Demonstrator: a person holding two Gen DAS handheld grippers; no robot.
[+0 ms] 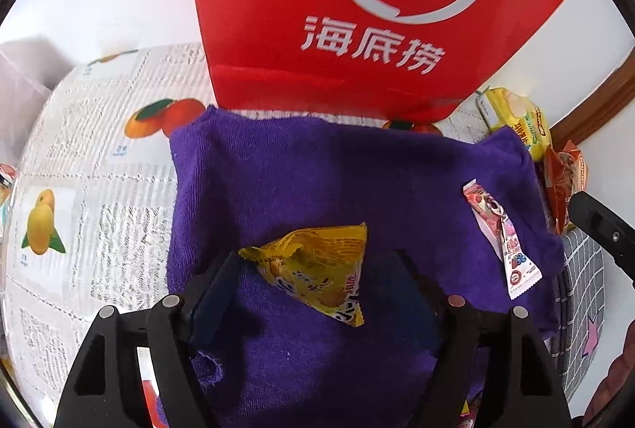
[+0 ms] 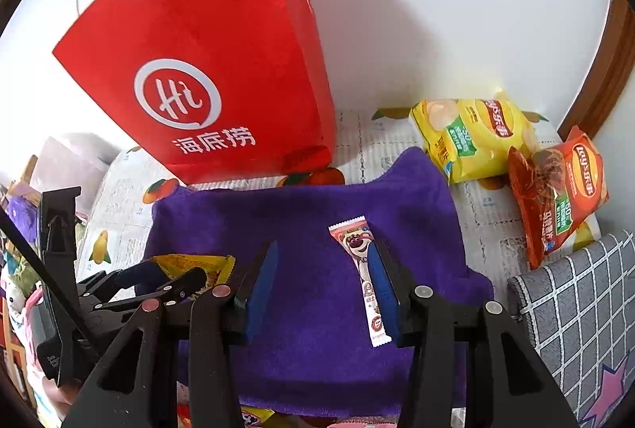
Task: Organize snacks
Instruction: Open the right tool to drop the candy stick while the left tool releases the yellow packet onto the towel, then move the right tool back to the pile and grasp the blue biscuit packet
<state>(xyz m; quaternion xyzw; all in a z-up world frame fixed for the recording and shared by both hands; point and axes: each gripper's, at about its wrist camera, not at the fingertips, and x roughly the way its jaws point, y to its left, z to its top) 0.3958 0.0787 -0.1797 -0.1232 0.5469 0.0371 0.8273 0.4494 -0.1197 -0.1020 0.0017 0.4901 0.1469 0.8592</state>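
Observation:
A purple towel point(image 1: 317, 166) lies on the table, and it also shows in the right wrist view point(image 2: 301, 214). A yellow triangular snack packet point(image 1: 317, 269) lies on it between the fingers of my open left gripper point(image 1: 317, 265), which hovers just above; the packet shows partly in the right wrist view point(image 2: 214, 265). A pink-and-white candy stick with a bear point(image 2: 365, 269) lies on the towel beside the right finger of my open right gripper point(image 2: 323, 257); it also shows in the left wrist view point(image 1: 504, 237). A red paper bag point(image 2: 222, 71) stands behind the towel.
A yellow chips bag point(image 2: 472, 138) and a red chips bag point(image 2: 555, 190) lie at the back right by the wall. A fruit-print tablecloth point(image 1: 99, 190) covers the table. A grey checked cushion point(image 2: 575, 309) sits at the right. More snacks lie at the towel's near edge point(image 2: 254, 418).

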